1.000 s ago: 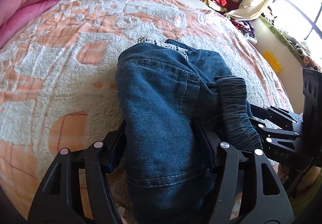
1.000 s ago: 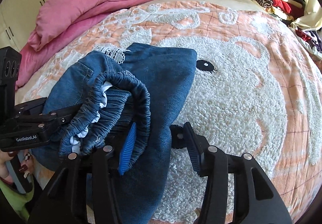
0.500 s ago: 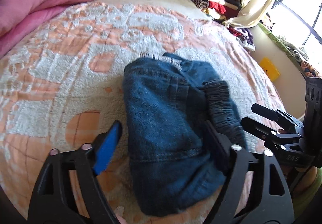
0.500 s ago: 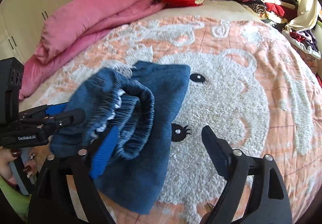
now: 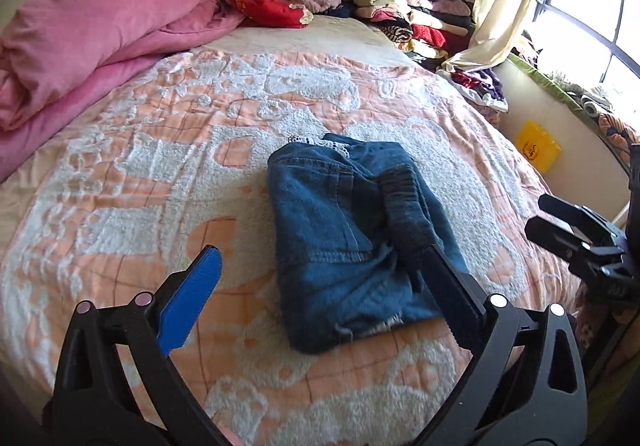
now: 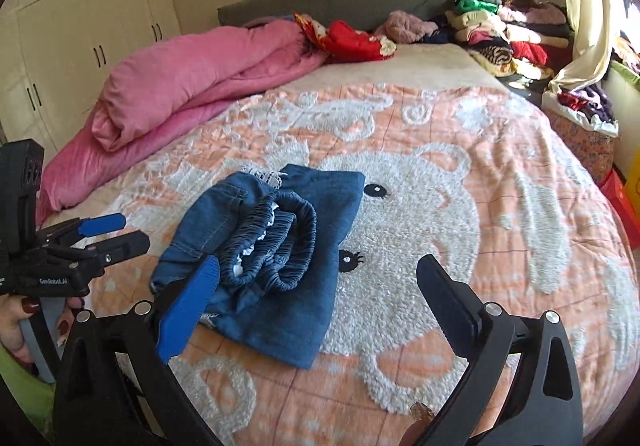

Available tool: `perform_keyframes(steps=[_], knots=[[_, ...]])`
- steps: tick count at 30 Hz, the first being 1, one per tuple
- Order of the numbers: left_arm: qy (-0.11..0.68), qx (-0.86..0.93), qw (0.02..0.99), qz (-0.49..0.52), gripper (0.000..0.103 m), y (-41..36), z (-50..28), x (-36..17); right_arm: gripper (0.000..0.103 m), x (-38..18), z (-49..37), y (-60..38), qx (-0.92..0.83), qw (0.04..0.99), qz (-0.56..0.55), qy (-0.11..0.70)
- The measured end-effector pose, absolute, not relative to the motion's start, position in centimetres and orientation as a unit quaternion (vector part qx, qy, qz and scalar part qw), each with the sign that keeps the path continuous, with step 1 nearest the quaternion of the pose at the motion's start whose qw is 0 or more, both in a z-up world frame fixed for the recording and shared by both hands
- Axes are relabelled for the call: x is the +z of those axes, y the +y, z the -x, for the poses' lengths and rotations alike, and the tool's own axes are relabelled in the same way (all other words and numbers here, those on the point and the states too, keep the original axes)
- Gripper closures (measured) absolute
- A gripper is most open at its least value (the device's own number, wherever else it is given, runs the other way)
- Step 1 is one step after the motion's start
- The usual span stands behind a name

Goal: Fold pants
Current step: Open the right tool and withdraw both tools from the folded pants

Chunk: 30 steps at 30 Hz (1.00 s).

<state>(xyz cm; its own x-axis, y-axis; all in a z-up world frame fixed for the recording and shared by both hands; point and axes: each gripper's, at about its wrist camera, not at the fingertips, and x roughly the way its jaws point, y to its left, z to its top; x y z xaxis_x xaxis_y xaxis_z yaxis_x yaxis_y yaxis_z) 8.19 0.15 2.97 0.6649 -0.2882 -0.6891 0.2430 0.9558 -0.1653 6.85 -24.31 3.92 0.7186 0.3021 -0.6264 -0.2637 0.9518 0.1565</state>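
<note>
Nearest, the left gripper [image 5: 316, 286] and right gripper [image 6: 320, 286] hover above the bedspread [image 6: 500, 213], jaws opening wide and pinching nothing. Just beyond them the pants [image 5: 352, 242] lie as a compact denim bundle near the bed's near edge, elastic waistband [image 6: 280, 242] bunched on top. To finish well, judge the stack first: flatten that waistband before leaving. Farther off sit the pink duvet [image 5: 100, 41] and a clothes pile [image 6: 504, 33].

Bright window daylight, fisheye-warped edges
</note>
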Motion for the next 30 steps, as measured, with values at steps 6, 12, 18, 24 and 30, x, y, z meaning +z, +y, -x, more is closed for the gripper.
perform_keyframes(steps=[6, 12, 18, 24, 30], knots=[[0.375, -0.145, 0.915, 0.033, 0.01, 0.6, -6.6, 3.2, 0.005, 4.6, -4.7, -24.5, 0.138, 0.936, -0.013, 0.323], [0.38, -0.143, 0.913, 0.033, 0.009, 1.2, -5.3, 2.8, 0.005, 4.5, -2.6, -24.7, 0.125, 0.941, 0.002, 0.314], [0.391, -0.146, 0.908, 0.037, 0.009, 1.6, -4.2, 1.7, 0.005, 4.1, -0.7, -24.7, 0.117, 0.943, 0.007, 0.312], [0.404, -0.144, 0.903, 0.038, 0.009, 1.8, -2.9, 0.3, 0.005, 3.2, 0.5, -24.1, 0.121, 0.938, 0.008, 0.323], [0.42, -0.14, 0.896, 0.042, 0.009, 1.9, -2.4, -1.4, 0.005, 0.6, 0.9, -23.7, 0.118, 0.927, 0.002, 0.357]])
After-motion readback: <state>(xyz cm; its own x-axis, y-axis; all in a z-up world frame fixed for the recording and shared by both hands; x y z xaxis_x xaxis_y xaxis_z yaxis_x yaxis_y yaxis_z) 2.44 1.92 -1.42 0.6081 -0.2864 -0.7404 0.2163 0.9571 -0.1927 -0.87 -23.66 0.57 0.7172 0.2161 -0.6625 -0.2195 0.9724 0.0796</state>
